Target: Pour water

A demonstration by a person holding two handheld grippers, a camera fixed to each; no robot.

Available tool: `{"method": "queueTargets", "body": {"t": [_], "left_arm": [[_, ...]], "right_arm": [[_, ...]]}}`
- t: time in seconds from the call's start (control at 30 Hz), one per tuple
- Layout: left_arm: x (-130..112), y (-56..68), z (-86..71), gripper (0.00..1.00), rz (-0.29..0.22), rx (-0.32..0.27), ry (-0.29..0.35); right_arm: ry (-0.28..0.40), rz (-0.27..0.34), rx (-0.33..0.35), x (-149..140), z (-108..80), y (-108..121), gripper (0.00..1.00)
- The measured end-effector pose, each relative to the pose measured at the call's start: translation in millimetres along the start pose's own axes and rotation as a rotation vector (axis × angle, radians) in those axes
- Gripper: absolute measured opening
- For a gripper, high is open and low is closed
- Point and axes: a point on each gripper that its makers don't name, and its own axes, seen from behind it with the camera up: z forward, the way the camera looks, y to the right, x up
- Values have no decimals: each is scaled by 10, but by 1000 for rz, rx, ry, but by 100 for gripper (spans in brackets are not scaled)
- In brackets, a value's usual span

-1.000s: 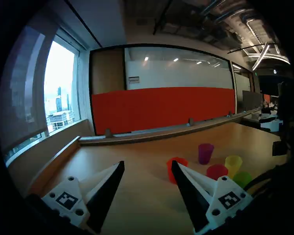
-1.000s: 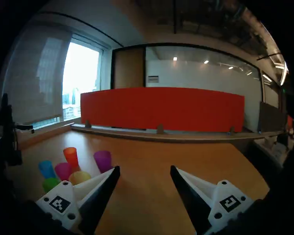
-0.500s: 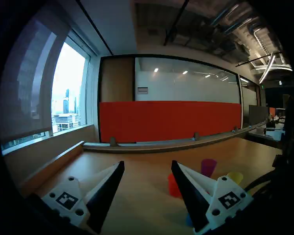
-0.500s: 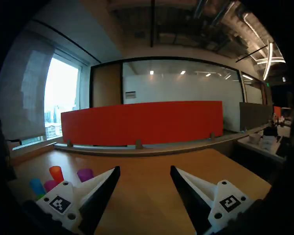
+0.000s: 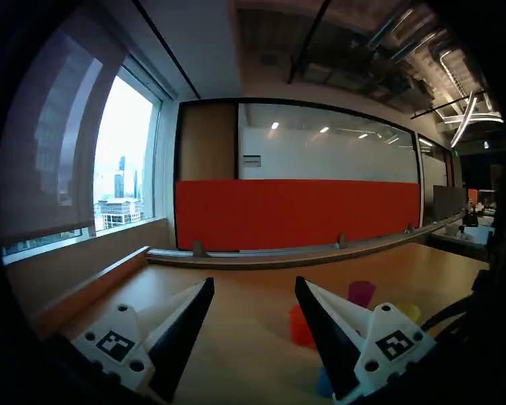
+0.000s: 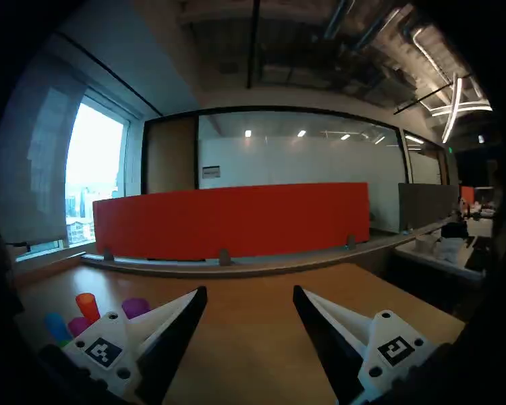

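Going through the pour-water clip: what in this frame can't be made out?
Left gripper view: orange cup, blue cup and yellow cup are partly hidden behind a finger of the left gripper.
Right gripper view: purple cup and pink cup are partly hidden behind a finger of the right gripper.
Both views: cup contents, too small and low-angled to tell.

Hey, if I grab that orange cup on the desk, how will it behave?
The orange cup looks like thin plastic, so it is probably light and a bit squashy. It stands tall and narrow, so a sideways push may tip it.
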Motion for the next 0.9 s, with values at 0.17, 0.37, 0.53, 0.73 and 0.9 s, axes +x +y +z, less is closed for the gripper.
{"method": "queueTargets", "body": {"t": [0.17, 0.37, 0.53, 0.73, 0.9], "left_arm": [[-27, 9, -7, 89, 4, 13, 5], [-29, -34, -23, 89, 5, 46, 28], [-85, -40, -26, 89, -10, 64, 39], [-224, -60, -26, 89, -44, 80, 41], [-322, -59, -27, 89, -46, 84, 49]], "right_arm": [[9, -26, -5, 40, -18, 6, 99], [17, -60, -10, 44, -43, 22, 99], [12, -86, -20, 7, -78, 11, 99], [35, -97, -37, 67, -96, -20, 99], [46, -74, -44, 98, -99, -22, 99]]}}
